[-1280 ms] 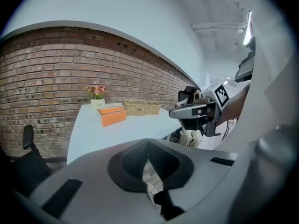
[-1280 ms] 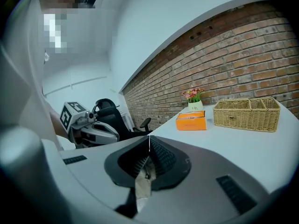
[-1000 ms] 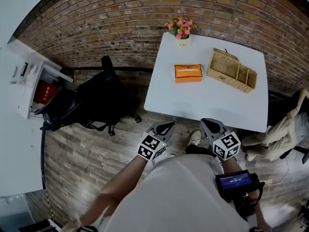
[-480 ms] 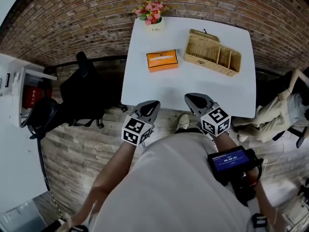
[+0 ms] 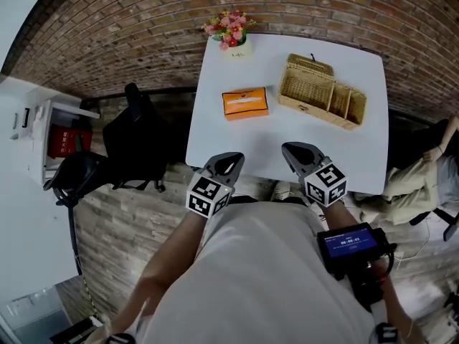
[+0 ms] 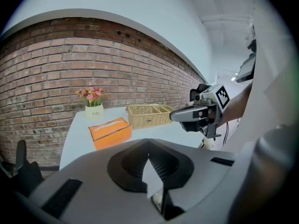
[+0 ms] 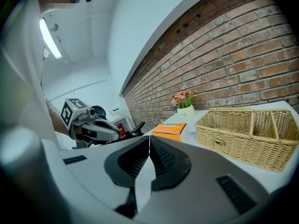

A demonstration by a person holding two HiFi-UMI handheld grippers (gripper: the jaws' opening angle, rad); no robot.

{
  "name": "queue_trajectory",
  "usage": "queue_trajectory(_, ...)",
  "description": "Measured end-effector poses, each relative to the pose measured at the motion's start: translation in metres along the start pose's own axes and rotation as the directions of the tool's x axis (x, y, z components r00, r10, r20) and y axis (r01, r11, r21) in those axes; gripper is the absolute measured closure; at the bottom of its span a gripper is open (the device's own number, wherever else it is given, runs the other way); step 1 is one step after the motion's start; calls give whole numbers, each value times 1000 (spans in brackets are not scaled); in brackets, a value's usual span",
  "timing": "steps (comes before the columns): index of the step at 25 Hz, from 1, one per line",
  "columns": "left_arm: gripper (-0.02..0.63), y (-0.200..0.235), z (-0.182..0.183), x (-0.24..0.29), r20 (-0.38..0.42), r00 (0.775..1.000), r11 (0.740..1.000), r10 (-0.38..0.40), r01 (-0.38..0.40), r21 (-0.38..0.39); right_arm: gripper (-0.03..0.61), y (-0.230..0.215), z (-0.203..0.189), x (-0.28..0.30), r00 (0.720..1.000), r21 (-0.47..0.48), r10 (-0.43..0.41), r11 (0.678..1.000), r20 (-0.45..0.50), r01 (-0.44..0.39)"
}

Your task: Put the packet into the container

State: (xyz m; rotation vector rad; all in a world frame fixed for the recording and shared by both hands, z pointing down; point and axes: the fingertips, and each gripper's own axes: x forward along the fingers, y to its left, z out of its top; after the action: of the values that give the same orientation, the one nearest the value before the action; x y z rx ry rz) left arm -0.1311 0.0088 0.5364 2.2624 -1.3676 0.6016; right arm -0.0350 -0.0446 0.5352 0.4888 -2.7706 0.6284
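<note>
1. Closest to the person, both tools are held out in front of the body, just over the near edge of the white table [image 5: 287, 131]. The left gripper [image 5: 229, 159] has its jaws pressed together with nothing between them. The right gripper [image 5: 294, 151], at its 3 o'clock, is likewise closed and empty.

2. To my eye the task has not really begun. This is the approach, with neither tool close to anything on the table.

3. Further in, at roughly 12 o'clock from the left gripper, the orange packet [image 5: 245, 103] lies flat on the tabletop. It is untouched and well apart from both tools. The next move, I'd say, calls for one gripper to spread its jaws, travel forward and come down around the packet. The left one looks better lined up. Gripping across the packet's narrower width should give the surer hold.

4. At the packet's 3 o'clock, near it but not touching, sits the wicker container [image 5: 321, 92]. It has one large compartment on the packet's side and two small ones beyond. From what shows, they look empty. The large one seems the likely fit, so the carry would be a short lift toward 3 o'clock.

5. Farthest off, at the packet's 11 o'clock, a small pot of flowers [image 5: 233, 31] stands by the table's far corner against the brick wall [image 5: 143, 20]. It lies outside the likely path.
</note>
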Motion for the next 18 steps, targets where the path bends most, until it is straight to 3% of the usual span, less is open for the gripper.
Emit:
queue_trajectory(6,603,10,11,8,-10,1000,1000,-20,20,19,568,-14,2,4,1000,22,-28,999,-6,28)
queue_trajectory(10,604,18,10,15,-32,998,996,-53,55,70,568,-19,-2,8,998,19,-65,998,-23,65)
queue_trajectory(18,603,34,12,39,-130,977,961,-171,194,199,568,-28,3,16,987,22,-155,987,-40,156)
